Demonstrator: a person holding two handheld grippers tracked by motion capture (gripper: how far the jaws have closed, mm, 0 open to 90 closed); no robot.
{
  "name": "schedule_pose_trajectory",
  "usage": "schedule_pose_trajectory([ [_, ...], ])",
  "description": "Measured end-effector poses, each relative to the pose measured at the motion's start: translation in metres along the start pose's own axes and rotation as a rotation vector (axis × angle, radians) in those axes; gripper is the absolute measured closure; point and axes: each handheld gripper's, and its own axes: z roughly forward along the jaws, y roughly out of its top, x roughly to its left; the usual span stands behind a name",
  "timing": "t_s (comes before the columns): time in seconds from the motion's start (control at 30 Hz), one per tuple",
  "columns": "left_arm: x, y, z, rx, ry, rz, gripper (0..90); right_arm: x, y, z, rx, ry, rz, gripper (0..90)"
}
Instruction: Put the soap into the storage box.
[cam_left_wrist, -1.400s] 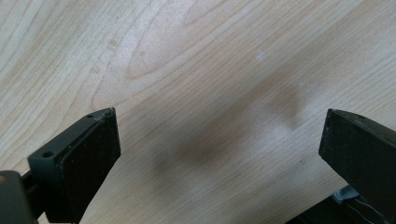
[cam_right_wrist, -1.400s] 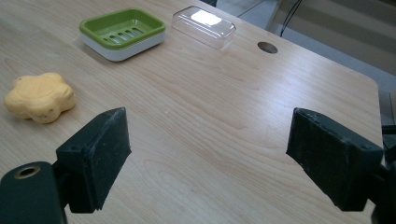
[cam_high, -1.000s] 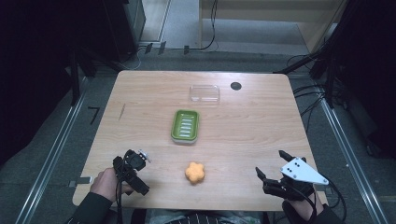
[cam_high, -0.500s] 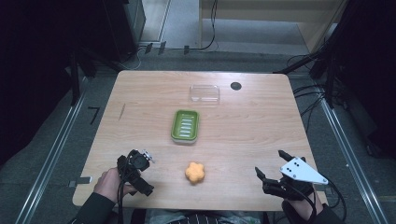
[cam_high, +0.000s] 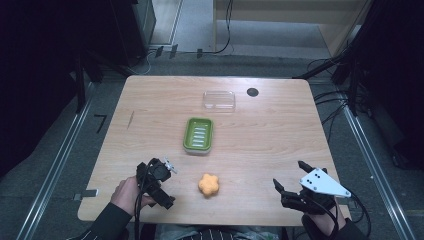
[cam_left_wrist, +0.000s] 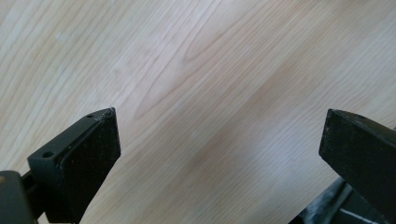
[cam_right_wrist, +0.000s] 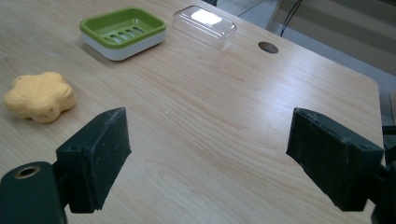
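Note:
An orange flower-shaped soap (cam_high: 209, 184) lies on the wooden table (cam_high: 270, 135) near the front edge, between my two grippers. In the right gripper view the soap (cam_right_wrist: 39, 95) is to the left, ahead of the left jaw. Farther back stands a green soap dish (cam_high: 198, 135) (cam_right_wrist: 122, 31), and behind it lies a clear plastic lid (cam_high: 219, 100) (cam_right_wrist: 204, 25). My left gripper (cam_high: 156, 182) (cam_left_wrist: 219, 121) is open, tilted down over bare wood just left of the soap. The right gripper (cam_high: 289, 174) (cam_right_wrist: 208, 121) is open at the front right, with nothing between its jaws.
A round dark hole (cam_high: 252, 92) (cam_right_wrist: 268, 46) sits in the tabletop right of the lid. A thin dark mark (cam_high: 131, 120) lies at the table's left. Metal rails (cam_high: 55, 165) and cables (cam_high: 335, 107) flank the table on the floor.
My left gripper has shifted a little to the right, toward the soap. The right gripper has stayed where it was.

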Motion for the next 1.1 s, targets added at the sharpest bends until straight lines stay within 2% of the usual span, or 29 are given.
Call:
schedule_pose_trajectory([
  [0.2, -0.008, 0.016, -0.003, -0.029, 0.007, 0.038, 0.0, 0.0, -0.001, -0.001, -0.001, -0.005, 0.004, 13.6],
  [0.33, -0.013, 0.022, -0.003, -0.032, 0.01, 0.063, 0.0, 0.0, -0.001, -0.001, -0.001, -0.007, 0.005, 13.6],
  [0.57, -0.021, 0.038, -0.002, -0.043, -0.009, 0.097, 0.0, 0.0, -0.001, -0.001, -0.001, -0.006, 0.006, 13.6],
  [0.8, -0.03, 0.052, 0.005, -0.035, -0.022, 0.141, 0.0, 0.0, -0.001, -0.001, -0.001, -0.006, 0.007, 13.6],
  [1.1, -0.04, 0.068, 0.015, -0.031, -0.038, 0.163, 0.0, 0.0, -0.001, -0.001, -0.001, -0.005, 0.008, 13.6],
])
